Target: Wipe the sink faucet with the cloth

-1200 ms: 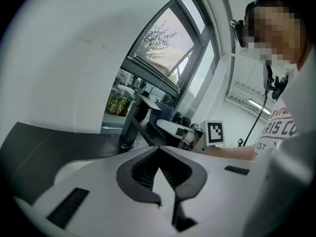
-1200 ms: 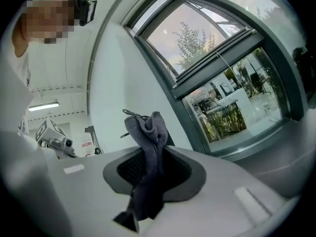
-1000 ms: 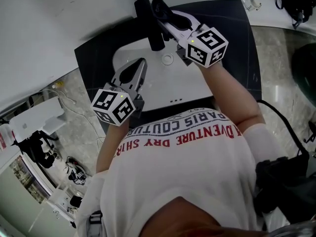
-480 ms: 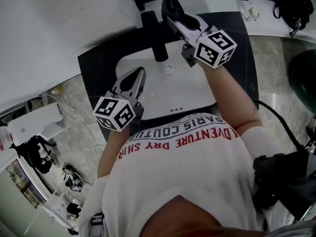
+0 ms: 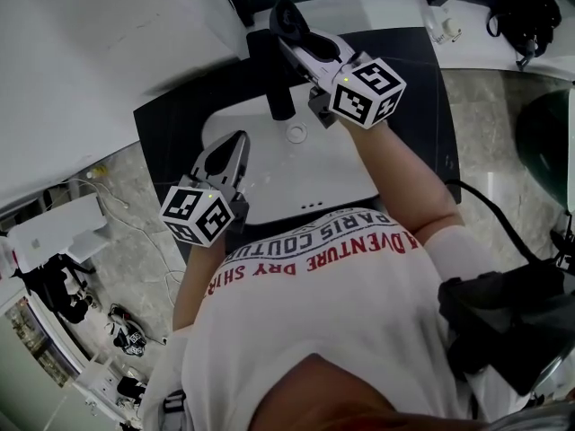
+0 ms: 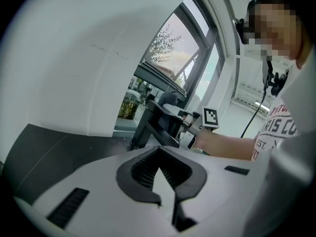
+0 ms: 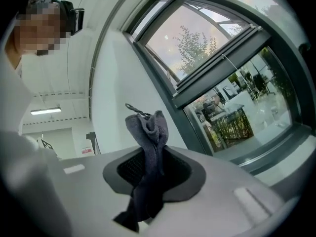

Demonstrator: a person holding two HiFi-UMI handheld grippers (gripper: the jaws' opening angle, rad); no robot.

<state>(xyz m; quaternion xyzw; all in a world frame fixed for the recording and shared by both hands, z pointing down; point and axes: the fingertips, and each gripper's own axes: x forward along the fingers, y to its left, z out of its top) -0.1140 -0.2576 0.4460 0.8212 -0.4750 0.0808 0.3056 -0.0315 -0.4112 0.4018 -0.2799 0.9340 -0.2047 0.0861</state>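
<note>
The black faucet (image 5: 274,79) rises at the back of the white sink (image 5: 346,164); the left gripper view shows it as a dark angular faucet (image 6: 157,121). My right gripper (image 5: 292,30) is by the faucet's top, shut on a dark grey cloth (image 5: 284,14). In the right gripper view the cloth (image 7: 148,132) sticks out past the closed right gripper (image 7: 148,174), and the faucet is out of frame. My left gripper (image 5: 229,151) hovers over the sink's left rim, shut and empty; the left gripper (image 6: 160,179) shows its jaws closed together.
A black counter (image 5: 175,115) surrounds the sink, with the drain (image 5: 296,133) in the basin. A white wall (image 5: 108,34) stands to the left and a window frame behind. Small items (image 5: 440,27) and a black bag (image 5: 526,7) lie at the far right.
The right gripper with the cloth has shifted slightly left along the faucet top. The left gripper has stayed over the sink's left rim, still shut.
</note>
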